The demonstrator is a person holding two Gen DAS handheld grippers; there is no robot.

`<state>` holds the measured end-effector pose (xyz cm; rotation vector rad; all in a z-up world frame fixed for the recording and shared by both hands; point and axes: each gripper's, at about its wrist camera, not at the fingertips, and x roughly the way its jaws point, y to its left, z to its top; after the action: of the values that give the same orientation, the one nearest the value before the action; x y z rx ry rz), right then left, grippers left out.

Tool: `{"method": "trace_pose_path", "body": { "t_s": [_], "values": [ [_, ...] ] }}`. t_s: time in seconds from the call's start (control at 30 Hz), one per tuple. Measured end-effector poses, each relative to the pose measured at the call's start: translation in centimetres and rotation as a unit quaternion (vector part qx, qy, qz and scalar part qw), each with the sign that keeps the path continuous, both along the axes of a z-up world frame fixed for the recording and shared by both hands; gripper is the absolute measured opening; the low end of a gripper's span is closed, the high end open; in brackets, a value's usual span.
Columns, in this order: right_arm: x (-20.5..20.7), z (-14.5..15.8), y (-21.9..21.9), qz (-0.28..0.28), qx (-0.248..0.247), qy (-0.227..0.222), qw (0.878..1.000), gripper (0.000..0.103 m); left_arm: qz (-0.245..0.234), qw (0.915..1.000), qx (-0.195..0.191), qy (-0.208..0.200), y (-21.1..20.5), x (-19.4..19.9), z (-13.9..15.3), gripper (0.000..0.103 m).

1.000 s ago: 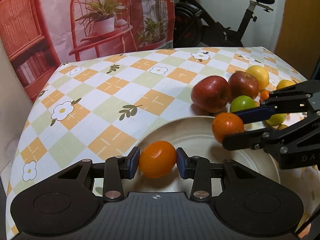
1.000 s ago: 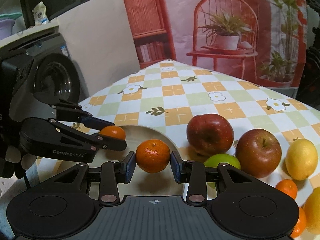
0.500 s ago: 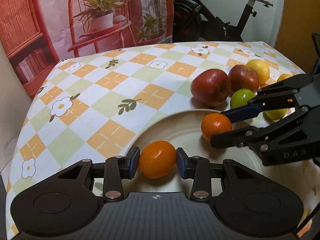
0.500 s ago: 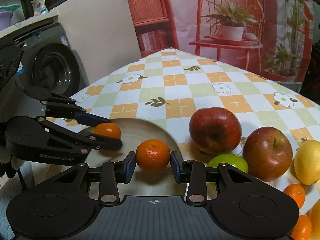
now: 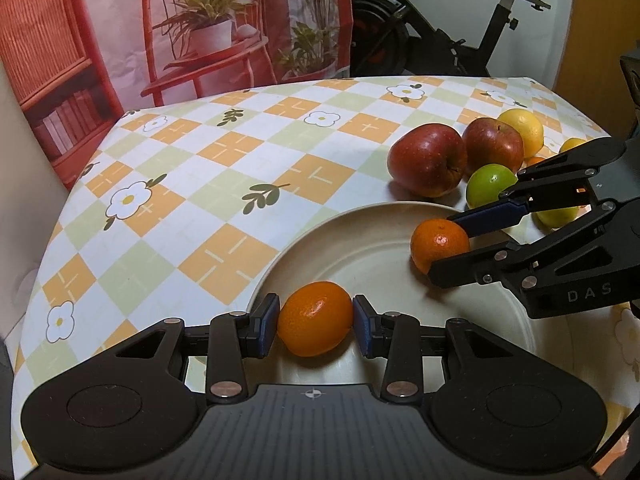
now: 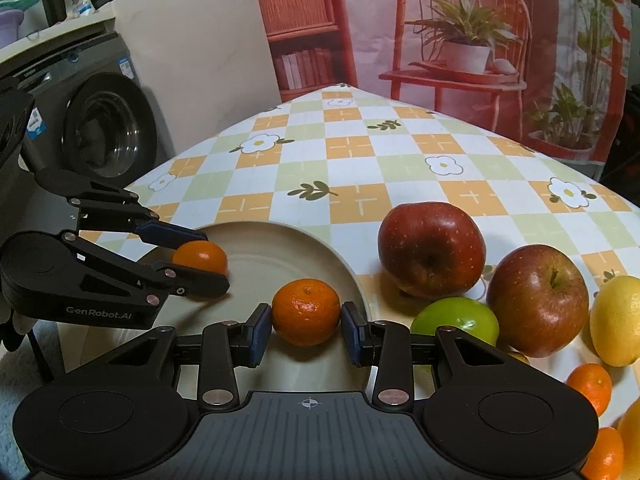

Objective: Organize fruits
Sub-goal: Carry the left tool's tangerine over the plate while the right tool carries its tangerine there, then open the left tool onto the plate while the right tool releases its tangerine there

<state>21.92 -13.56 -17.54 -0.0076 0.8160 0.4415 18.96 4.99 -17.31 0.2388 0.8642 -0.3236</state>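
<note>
Both tangerines are over the cream plate (image 5: 304, 236) on the checked table (image 5: 224, 152), each held in its own tool. The left hand-held gripper (image 5: 315, 326) is clamped on the rounder, smoother tangerine (image 5: 315, 318) at the near left rim of the plate, and the right hand-held gripper (image 6: 306, 322) is clamped on the dimpled tangerine (image 6: 306, 311) further to the right of the dish. The plate holds no loose fruit. To its right, on the cloth, two red apples (image 6: 432, 246), a green lime (image 6: 456, 320), a lemon (image 6: 616, 320) and a few small tangerines (image 6: 590, 384) wait in a heap. This looks like the setting-down step for the first two. Next, I'd judge, each fruit needs lowering until it rests on the plate, then the jaws must part gently so neither rolls over the low rim
</note>
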Motion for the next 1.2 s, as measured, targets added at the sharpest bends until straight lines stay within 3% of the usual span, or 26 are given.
{"method": "trace_pose_path", "body": {
  "t_s": [0.17,0.43,0.63,0.77,1.03,1.2],
  "values": [
    [-0.1,0.0,-0.1,0.0,-0.001,0.0,1.0,0.036,0.006,1.0,-0.002,0.005,0.0,0.1,0.1,0.043],
    [-1.0,1.7,-1.7,-0.011,0.012,-0.043,0.999,0.036,0.03,0.9992,-0.021,-0.018,-0.1,-0.3,1.7,0.043],
    [-3.9,3.6,-6.0,-0.034,0.023,-0.092,0.995,0.036,0.041,0.996,-0.062,-0.049,-2.2,-0.7,3.5,0.043],
    [-6.1,4.0,-10.1,-0.074,0.018,-0.111,0.991,0.036,0.019,0.9951,-0.077,-0.059,-5.3,-1.1,3.8,0.043],
    [-9.4,2.7,-14.4,-0.12,0.023,-0.108,0.987,0.036,-0.035,0.9944,-0.083,-0.055,-11.3,-1.6,3.1,0.043],
    [-10.8,1.0,-14.2,-0.116,0.036,-0.086,0.989,0.036,-0.015,0.9939,-0.095,-0.055,-11.9,-2.7,2.3,0.043]
  ]
}}
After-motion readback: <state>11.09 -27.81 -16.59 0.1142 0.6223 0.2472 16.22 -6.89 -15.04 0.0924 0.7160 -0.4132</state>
